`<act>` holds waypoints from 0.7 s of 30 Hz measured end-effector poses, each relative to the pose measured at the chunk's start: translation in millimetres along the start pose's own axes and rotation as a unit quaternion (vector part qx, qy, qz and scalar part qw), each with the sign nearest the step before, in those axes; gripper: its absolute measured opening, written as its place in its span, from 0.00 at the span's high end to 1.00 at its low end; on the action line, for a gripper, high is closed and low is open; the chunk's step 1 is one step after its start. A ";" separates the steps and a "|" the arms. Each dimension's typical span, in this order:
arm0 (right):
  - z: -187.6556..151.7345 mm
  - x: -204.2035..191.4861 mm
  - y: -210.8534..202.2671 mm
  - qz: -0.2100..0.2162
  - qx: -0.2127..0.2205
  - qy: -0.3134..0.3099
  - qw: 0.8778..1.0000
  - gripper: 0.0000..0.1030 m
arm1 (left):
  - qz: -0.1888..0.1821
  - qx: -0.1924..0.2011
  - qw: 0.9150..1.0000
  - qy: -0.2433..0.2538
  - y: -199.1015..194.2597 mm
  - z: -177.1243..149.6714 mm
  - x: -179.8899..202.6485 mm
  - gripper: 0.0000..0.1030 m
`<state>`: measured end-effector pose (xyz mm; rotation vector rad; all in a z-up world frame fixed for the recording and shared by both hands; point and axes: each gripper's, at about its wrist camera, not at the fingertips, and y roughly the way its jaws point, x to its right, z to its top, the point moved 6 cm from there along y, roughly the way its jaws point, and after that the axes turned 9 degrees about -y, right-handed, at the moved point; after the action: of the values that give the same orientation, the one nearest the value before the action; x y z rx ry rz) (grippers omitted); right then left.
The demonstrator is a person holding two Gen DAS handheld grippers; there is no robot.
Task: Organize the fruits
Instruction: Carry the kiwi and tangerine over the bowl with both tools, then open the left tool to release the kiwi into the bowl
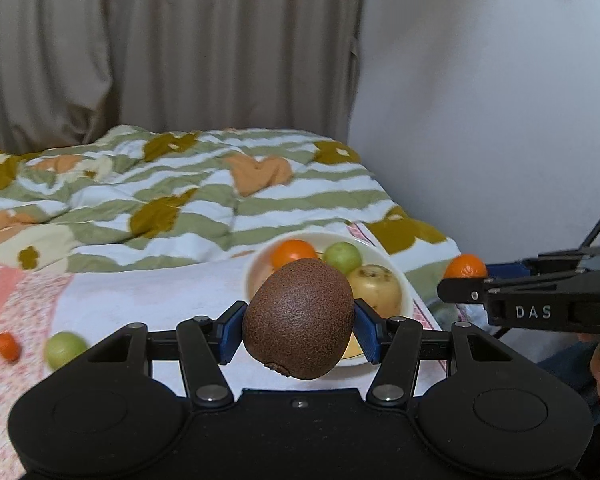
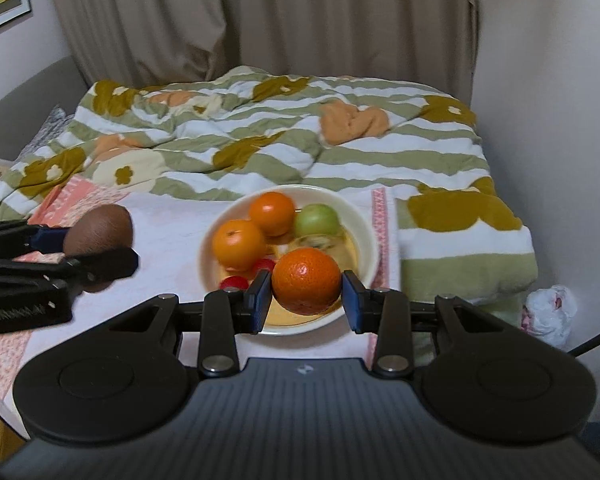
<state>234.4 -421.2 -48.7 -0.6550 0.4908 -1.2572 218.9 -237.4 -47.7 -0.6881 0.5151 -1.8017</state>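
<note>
My left gripper point(image 1: 299, 330) is shut on a brown kiwi point(image 1: 299, 318), held in the air in front of a white bowl point(image 1: 400, 280). My right gripper point(image 2: 306, 296) is shut on an orange mandarin point(image 2: 306, 282), just over the near rim of the same bowl point(image 2: 364, 216). Inside the bowl lie two oranges point(image 2: 238, 244), a green fruit point(image 2: 317, 219), a yellow fruit point(image 1: 376, 284) and small red fruits point(image 2: 234, 282). In the right wrist view the left gripper with its kiwi point(image 2: 98, 230) shows at the left. In the left wrist view the right gripper's mandarin point(image 1: 465, 266) shows at the right.
The bowl stands on a white and pink cloth point(image 2: 172, 224) over a bed. A striped green quilt point(image 2: 260, 136) lies behind it. A small orange fruit point(image 1: 8, 346) and a green fruit point(image 1: 64, 349) lie loose on the cloth at the left. A white bag point(image 2: 548, 312) sits beside the bed.
</note>
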 end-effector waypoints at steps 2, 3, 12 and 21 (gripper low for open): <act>0.1 7.9 5.9 -0.004 -0.003 0.008 1.000 0.49 | -0.008 -0.011 1.000 0.012 16.5 -0.2 7.2 0.41; 0.0 12.0 9.2 -0.007 -0.005 0.012 1.000 0.49 | -0.010 -0.017 1.000 0.019 25.9 -0.5 10.6 0.41; -4.9 34.9 33.6 -0.019 -0.026 0.043 0.999 0.49 | -0.016 -0.069 0.994 0.082 93.7 -14.9 26.4 0.41; -6.7 38.5 47.3 -0.027 -0.038 0.056 0.997 0.49 | -0.016 -0.093 0.987 0.131 121.1 -28.0 32.4 0.41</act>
<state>272.7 -451.6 -85.7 -0.6688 0.6190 -1.3364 276.4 -306.3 -139.5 -0.5900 0.8614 -1.9004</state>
